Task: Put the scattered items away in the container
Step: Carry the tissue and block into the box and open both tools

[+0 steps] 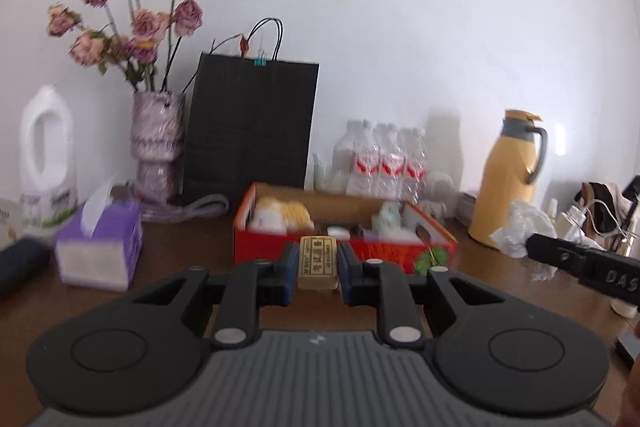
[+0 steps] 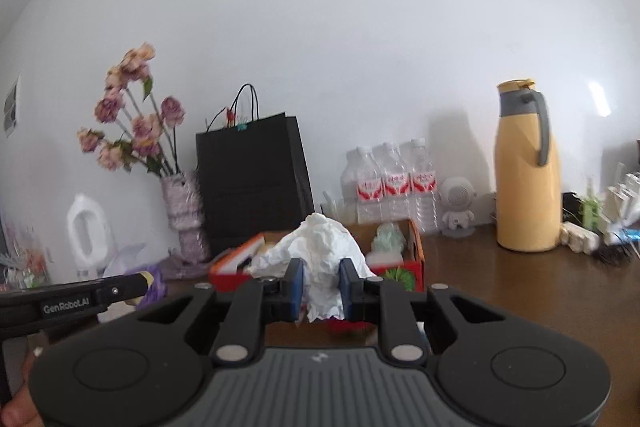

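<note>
1. Left gripper (image 1: 318, 263): jaws closed to a narrow gap, clamped on a small tan eraser-like block (image 1: 317, 262), printed label up. It is carried above the desk (image 1: 180, 259), just short of the box's near wall.
2. Right gripper (image 2: 320, 285): jaws equally narrow, pinching a crumpled white tissue wad (image 2: 320, 255). The wad bulges above the pads and hides part of the box behind it.
3. Step in hand, my read: both loads are mid-carry to the container, neither released.
4. Container: red cardboard box (image 1: 280, 247), open top, already holding yellow and white items, a pale green one at right.
5. Next move calls for lifting each load over the near wall, then opening the jaws above a free patch; the middle looks least filled.
6. Clearance: the grippers sit close side by side, so stagger the drops. Purple tissue box (image 1: 100, 247) is left of the path; yellow jug (image 2: 528, 171) is well apart right.
7. Behind the box: black paper bag (image 1: 250, 123), flower vase (image 1: 158, 143), water bottles (image 2: 394, 183). Overshoot room is limited.
</note>
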Demonstrator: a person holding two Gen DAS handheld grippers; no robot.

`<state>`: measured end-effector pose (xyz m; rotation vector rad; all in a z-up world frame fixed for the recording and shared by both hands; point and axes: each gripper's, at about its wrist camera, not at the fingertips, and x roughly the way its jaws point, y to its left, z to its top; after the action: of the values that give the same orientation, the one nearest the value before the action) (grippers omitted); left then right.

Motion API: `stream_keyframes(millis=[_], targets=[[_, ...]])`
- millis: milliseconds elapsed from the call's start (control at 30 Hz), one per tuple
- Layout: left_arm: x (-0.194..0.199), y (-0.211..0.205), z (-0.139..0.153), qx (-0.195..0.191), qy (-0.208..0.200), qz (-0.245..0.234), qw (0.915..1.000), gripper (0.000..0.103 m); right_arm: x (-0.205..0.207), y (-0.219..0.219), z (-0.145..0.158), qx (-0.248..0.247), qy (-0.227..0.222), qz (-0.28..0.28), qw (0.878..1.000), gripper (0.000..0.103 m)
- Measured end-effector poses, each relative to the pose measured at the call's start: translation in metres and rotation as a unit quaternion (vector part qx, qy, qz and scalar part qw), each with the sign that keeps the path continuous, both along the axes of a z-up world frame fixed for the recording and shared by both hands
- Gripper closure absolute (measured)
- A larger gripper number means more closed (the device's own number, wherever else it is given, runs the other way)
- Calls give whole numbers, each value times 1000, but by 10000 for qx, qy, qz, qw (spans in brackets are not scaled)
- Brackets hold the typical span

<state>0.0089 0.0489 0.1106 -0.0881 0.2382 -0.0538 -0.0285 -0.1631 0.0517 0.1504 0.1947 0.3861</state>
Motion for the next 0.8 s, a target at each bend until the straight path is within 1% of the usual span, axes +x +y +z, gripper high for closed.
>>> stream_keyframes(millis=[67, 133, 200, 267, 300, 333, 367, 400, 467, 500, 533, 567, 600, 633, 667, 700, 733, 767, 800], targets=[[49, 11, 15, 72, 187, 26, 9998, 81, 41, 2, 21, 94, 85, 170, 9998, 85], [106, 21, 26, 49, 671, 26, 9977, 82, 84, 7, 40, 207, 285, 345, 9988, 85], [157, 28, 25, 31, 1199, 7, 9928, 82, 132, 19, 54, 236, 665, 639, 9955, 85], [204, 31, 12, 126, 1837, -123, 9828, 82, 183, 35, 58, 232, 1214, 924, 9880, 85], [225, 32, 4, 138, 2172, -189, 9758, 82, 207, 44, 55, 280, 1510, 1049, 9826, 85], [244, 32, -6, 164, 2472, -283, 9684, 81, 234, 55, 49, 263, 1861, 1139, 9755, 85], [258, 33, -15, 167, 2678, -240, 9630, 82, 258, 69, 41, 210, 2251, 1272, 9658, 85], [271, 35, -24, 231, 2849, -136, 9582, 82, 278, 80, 29, 275, 2591, 1375, 9556, 85], [287, 37, -39, 344, 3065, -124, 9512, 81, 315, 106, 1, 170, 3315, 1519, 9310, 85], [292, 36, -45, 405, 3148, -169, 9481, 81, 327, 117, -12, 153, 3583, 1527, 9209, 85], [294, 37, -49, 428, 3170, -191, 9473, 79, 338, 129, -25, 60, 3819, 1538, 9113, 85], [295, 39, -51, 413, 3184, -195, 9469, 73, 347, 139, -36, -15, 4013, 1580, 9022, 85], [293, 40, -52, 415, 3146, -231, 9480, 72, 354, 147, -48, -53, 4188, 1548, 8948, 85], [291, 41, -50, 435, 3141, -288, 9480, 66, 360, 155, -57, -97, 4344, 1537, 8875, 85], [289, 41, -48, 452, 3185, -362, 9462, 63, 366, 162, -68, -109, 4543, 1589, 8765, 84], [287, 39, -46, 519, 3233, -390, 9441, 64, 370, 168, -77, -56, 4754, 1672, 8637, 82], [284, 40, -44, 598, 3220, -386, 9441, 64, 373, 173, -84, 22, 4924, 1753, 8525, 81], [282, 42, -41, 600, 3179, -410, 9453, 64, 374, 176, -87, 73, 4993, 1820, 8471, 79], [279, 47, -39, 511, 3141, -459, 9469, 64, 376, 179, -88, 69, 5029, 1804, 8453, 76]])
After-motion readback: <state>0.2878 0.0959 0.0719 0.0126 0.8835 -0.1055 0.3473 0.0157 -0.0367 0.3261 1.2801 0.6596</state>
